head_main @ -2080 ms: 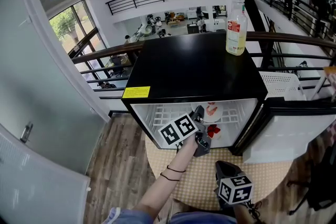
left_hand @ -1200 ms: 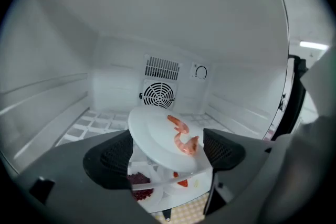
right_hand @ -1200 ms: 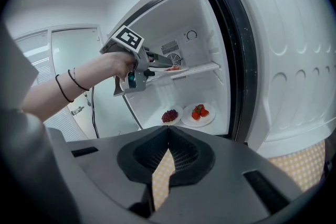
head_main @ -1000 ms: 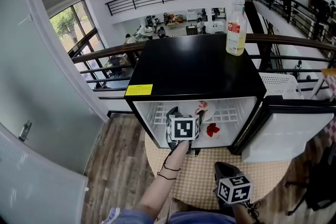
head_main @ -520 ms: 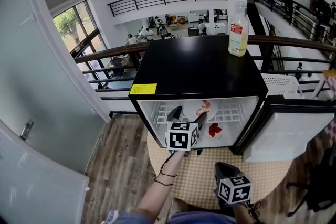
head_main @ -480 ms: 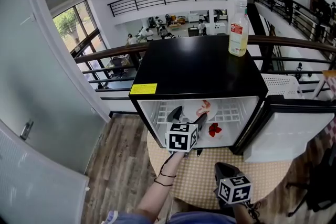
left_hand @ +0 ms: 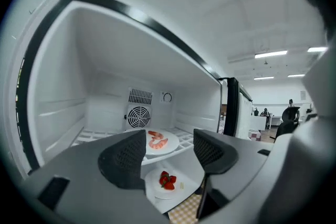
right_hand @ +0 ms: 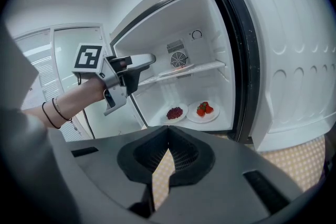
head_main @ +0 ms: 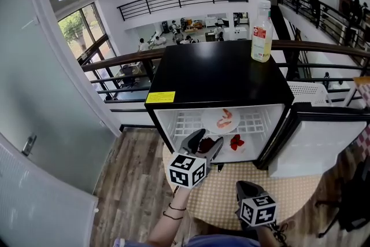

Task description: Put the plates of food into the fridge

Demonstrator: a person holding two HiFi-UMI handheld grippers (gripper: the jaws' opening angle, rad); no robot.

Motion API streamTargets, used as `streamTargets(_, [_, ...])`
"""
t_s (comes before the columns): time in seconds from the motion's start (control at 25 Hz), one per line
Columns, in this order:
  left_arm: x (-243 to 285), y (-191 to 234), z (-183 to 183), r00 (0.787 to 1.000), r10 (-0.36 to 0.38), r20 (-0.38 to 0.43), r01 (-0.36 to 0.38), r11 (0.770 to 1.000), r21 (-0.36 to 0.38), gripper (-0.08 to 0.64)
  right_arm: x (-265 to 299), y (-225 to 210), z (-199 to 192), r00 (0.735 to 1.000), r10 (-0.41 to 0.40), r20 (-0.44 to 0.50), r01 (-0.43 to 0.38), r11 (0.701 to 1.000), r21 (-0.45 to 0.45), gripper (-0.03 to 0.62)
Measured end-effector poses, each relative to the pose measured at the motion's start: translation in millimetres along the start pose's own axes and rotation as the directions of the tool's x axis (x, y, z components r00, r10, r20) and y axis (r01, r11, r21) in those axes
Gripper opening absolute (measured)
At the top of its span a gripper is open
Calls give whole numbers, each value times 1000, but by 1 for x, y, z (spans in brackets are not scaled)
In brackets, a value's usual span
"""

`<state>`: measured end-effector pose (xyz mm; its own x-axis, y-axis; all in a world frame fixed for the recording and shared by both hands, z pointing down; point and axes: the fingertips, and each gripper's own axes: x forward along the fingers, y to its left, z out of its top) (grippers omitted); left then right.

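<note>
The small black-topped fridge [head_main: 219,75] stands open. A white plate of shrimp [head_main: 224,120] [left_hand: 157,140] lies on its wire shelf. On the fridge floor are a plate of strawberries [head_main: 236,142] [left_hand: 168,181] [right_hand: 204,109] and a plate of dark red food [right_hand: 175,113]. My left gripper [head_main: 202,144] [left_hand: 169,152] hangs just outside the fridge mouth, open. Its jaws have just been closing with nothing between them. My right gripper [right_hand: 167,157] stays low over the mat, shut and empty. Its marker cube [head_main: 257,210] shows in the head view.
The fridge door [head_main: 315,144] swings open to the right. A plastic bottle [head_main: 261,23] stands on the fridge top. A round checkered mat [head_main: 225,199] lies before the fridge. A white basket [head_main: 312,92] and a railing are behind it.
My left gripper has drawn back out of the fridge toward me, and the shrimp plate stays on the shelf. The right gripper has not moved.
</note>
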<state>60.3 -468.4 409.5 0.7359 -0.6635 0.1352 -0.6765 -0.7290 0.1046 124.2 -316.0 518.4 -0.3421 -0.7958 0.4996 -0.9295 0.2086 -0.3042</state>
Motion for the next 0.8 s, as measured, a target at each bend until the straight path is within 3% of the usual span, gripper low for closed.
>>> streamTargets(0.16, [-39, -5, -2, 997, 22, 80, -21, 1000, -9, 243, -2, 7, -5, 1000, 0, -8, 0, 1000, 0, 15])
streamTargets(0.24, [-64, -8, -1, 986, 33, 163, -31, 999, -11, 149, -2, 13, -9, 1000, 3, -12, -3, 1000, 1, 15])
streamTargets(0.32, [-84, -11, -9, 981, 27, 192, -21, 999, -36, 115, -2, 18, -13, 1000, 7, -17, -7, 1000, 2, 17])
streamTargets(0.8, [-174, -29, -101, 1000, 0, -16, -3, 983, -181, 117, -6, 72, -41, 997, 62, -37, -62, 998, -19, 17])
